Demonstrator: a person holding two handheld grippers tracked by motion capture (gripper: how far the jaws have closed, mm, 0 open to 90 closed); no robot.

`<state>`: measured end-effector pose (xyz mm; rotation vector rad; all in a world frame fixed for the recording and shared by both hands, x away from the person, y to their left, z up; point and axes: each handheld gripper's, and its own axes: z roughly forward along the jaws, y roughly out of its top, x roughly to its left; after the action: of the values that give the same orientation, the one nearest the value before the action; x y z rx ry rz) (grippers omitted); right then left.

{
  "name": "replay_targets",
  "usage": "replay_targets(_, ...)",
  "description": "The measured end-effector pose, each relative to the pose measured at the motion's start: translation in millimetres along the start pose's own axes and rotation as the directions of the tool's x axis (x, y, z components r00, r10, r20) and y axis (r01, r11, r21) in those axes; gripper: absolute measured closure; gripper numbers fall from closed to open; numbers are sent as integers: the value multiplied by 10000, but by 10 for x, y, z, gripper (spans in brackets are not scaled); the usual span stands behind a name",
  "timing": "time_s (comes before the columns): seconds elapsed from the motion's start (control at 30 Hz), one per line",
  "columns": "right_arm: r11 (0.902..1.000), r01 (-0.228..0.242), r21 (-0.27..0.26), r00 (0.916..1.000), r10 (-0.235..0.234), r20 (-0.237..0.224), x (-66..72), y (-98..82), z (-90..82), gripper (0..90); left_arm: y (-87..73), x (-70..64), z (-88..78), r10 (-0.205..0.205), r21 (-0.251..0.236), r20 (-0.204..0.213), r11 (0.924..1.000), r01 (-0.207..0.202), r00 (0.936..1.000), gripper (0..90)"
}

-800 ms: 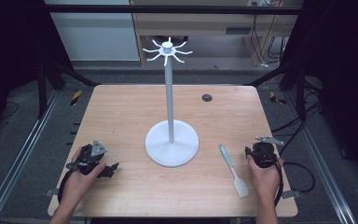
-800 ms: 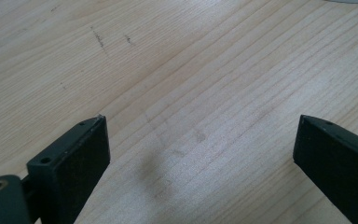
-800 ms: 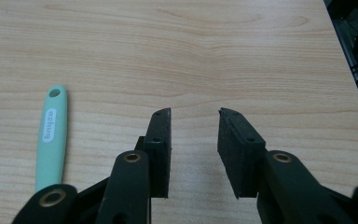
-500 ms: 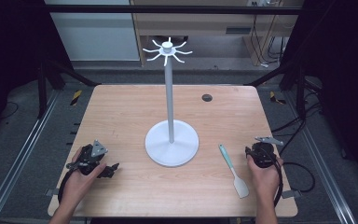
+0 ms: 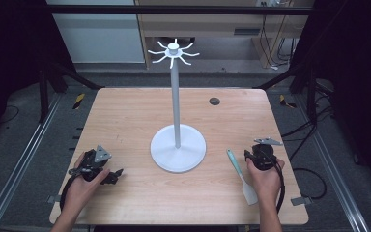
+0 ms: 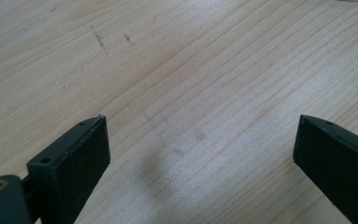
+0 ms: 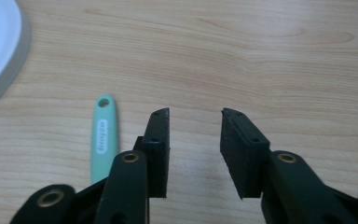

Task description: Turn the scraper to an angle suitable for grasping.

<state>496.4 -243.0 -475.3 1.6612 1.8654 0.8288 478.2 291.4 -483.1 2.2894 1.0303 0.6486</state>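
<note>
Only the spatula (image 7: 103,135) handle shows beside my right gripper (image 7: 195,116), jaws apart on nothing; my left gripper (image 6: 200,126) gapes wide over bare desk (image 5: 125,116) near its front-left corner

left tool (image 6: 200,140): jaws wide apart; right tool (image 7: 195,140): jaws parted, nothing between

Pale wood-grain counter (image 5: 125,121), matt; spatula (image 7: 103,135) handle of smooth mint plastic; white stand (image 5: 178,145) with a satin base.
</note>
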Motion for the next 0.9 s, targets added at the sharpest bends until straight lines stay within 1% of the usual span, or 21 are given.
replay_targets(0.03, 10000, 45, 5, 10000, -45, 27, 21, 16, 5, 589, -1, -2, 1, -22, 3, 28, 10000, 22, 10000, 34)
replay_targets(0.17, 9997, 185, 127, 9998, -185, -24, 41, 32, 16, 558, -2, 1, -2, -5, 5, 15, 10000, 5, 10000, 34)
replay_targets(0.3, 9987, 323, 396, 9993, -316, -178, 90, 69, 29, 503, -5, 4, -4, -14, 18, 15, 10000, 14, 10000, 34)
replay_targets(0.33, 9985, 302, 446, 9992, -290, -276, 103, 86, 36, 503, -5, 4, -4, -15, 18, 12, 10000, 15, 10000, 34)
replay_targets(0.37, 9985, 302, 446, 9992, -290, -276, 103, 86, 36, 503, -5, 4, -5, -13, 18, 10, 10000, 13, 10000, 34)
replay_targets(0.57, 9944, 740, 753, 9970, -719, -301, 220, 161, 99, 486, -6, 4, -6, -11, 21, 6, 10000, 11, 10000, 34)
replay_targets(0.67, 9912, 956, 921, 9952, -931, -305, 272, 188, 127, 504, -8, 6, -7, -26, 10, 28, 10000, 26, 10000, 34)
replay_targets(0.83, 9866, 1266, 1030, 9916, -1232, -385, 351, 224, 143, 583, -7, 0, -5, -9, 19, 38, 10000, 9, 10000, 34)
replay_targets(0.87, 9848, 1364, 1073, 9903, -1326, -413, 371, 230, 150, 630, -6, -2, -5, 1, 17, 46, 10000, -1, 10000, 34)
replay_targets(0.9, 9848, 1364, 1073, 9903, -1326, -413, 371, 230, 150, 630, -6, -2, -4, 7, 24, 58, 10000, -7, 10000, 34)
